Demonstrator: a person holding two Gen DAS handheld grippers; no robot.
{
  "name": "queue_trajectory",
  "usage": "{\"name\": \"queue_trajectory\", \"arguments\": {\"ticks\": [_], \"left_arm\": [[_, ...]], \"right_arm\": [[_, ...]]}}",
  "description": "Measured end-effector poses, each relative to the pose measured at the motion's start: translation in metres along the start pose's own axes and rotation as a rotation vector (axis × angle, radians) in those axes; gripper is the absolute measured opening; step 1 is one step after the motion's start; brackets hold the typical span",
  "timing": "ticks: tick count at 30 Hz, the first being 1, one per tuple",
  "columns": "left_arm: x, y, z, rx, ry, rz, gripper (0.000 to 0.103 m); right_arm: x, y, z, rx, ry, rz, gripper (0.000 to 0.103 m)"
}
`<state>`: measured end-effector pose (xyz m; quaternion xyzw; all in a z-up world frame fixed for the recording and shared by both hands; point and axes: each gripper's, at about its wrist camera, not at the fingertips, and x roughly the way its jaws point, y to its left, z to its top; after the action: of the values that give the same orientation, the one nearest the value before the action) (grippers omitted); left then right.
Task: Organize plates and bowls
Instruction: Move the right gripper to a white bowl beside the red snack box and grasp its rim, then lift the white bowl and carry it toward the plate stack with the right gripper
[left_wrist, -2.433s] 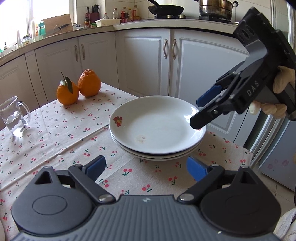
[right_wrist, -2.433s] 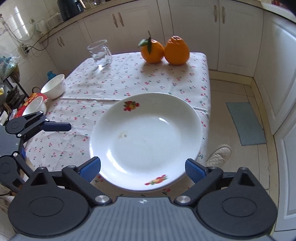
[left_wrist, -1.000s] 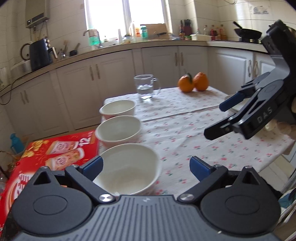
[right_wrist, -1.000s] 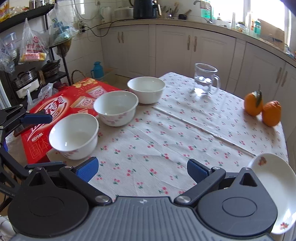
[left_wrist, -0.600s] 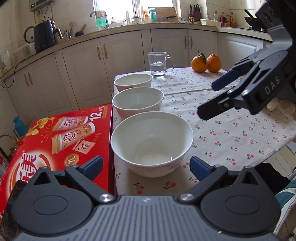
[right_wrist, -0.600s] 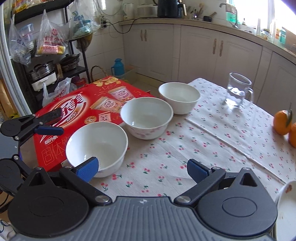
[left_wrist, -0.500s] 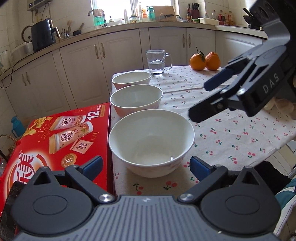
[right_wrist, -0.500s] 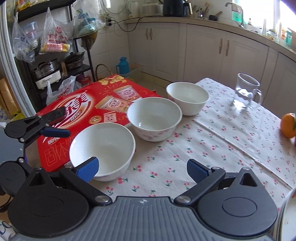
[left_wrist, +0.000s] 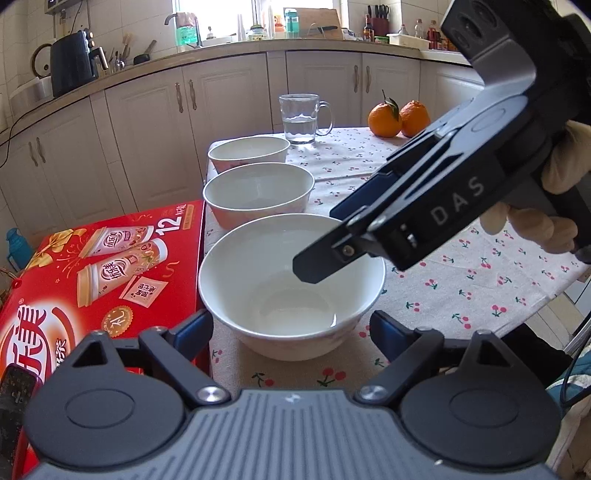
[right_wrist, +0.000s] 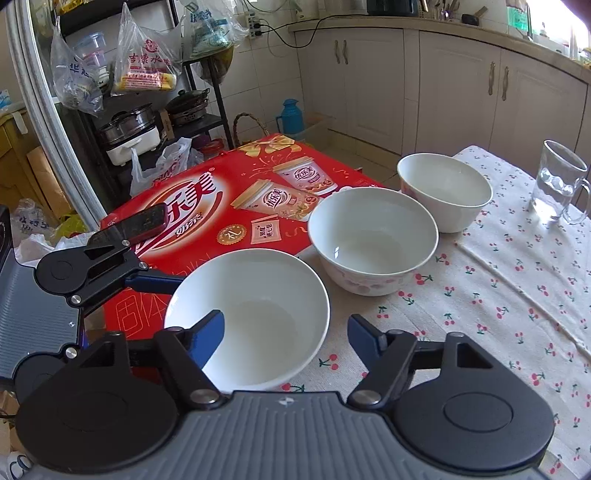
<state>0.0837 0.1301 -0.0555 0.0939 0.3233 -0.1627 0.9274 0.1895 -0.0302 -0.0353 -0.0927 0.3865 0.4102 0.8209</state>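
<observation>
Left wrist view: nearest bowl (left_wrist: 291, 295) sits dead ahead at 12 o'clock on the cherry-print tablecloth (left_wrist: 480, 273), between the left gripper (left_wrist: 291, 328) fingers — jaws just narrowed, pads flanking the sides, contact unclear. Right gripper (right_wrist: 284, 334), jaws also just narrowed, straddles its rim — one finger inside. Two more bowls (left_wrist: 258, 195) line up beyond.
</observation>
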Motion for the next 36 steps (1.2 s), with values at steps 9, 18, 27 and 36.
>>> {"name": "queue_trajectory", "arguments": {"ticks": [9,18,27,36], "left_arm": [[0.000,0.003,0.001,-0.007,-0.003,-0.004,0.086],[0.001,0.004,0.001,-0.004,-0.004,-0.012,0.086],[0.001,0.003,0.001,0.013,-0.005,-0.020,0.086],[0.001,-0.002,0.006,0.028,-0.001,-0.037,0.086]], "right_arm": [[0.007,0.000,0.000,0.000,0.013,0.026,0.068],[0.012,-0.004,0.001,0.019,0.016,0.044,0.068],[0.011,-0.003,0.000,0.040,0.015,0.049,0.069],[0.000,-0.005,-0.003,0.041,0.007,0.044,0.069]]}}
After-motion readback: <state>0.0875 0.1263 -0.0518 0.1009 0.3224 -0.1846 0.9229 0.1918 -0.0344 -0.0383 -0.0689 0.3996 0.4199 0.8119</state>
